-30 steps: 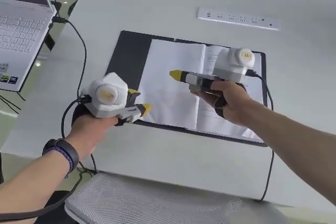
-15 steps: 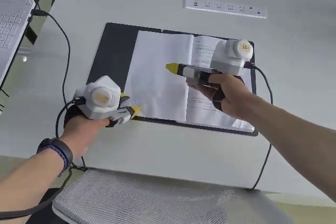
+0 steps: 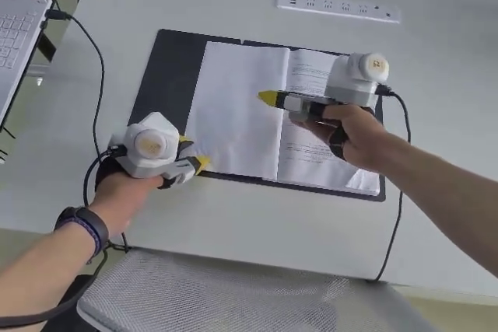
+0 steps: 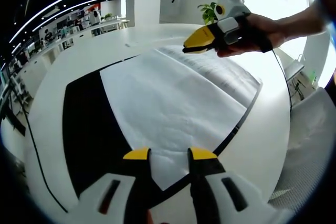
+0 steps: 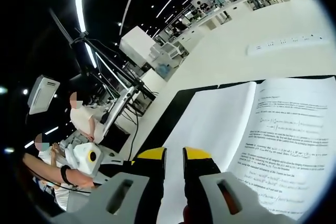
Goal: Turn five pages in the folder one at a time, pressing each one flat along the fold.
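Though near, power strip [image 3: 338, 7] and laptop [image 3: 15, 17] apart from folder [image 3: 167, 68].

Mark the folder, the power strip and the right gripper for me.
folder [image 3: 167, 75], head view, bare black left cover
power strip [image 3: 338, 7], head view, middle of its top
right gripper [image 3: 267, 98], head view, between its yellow tips
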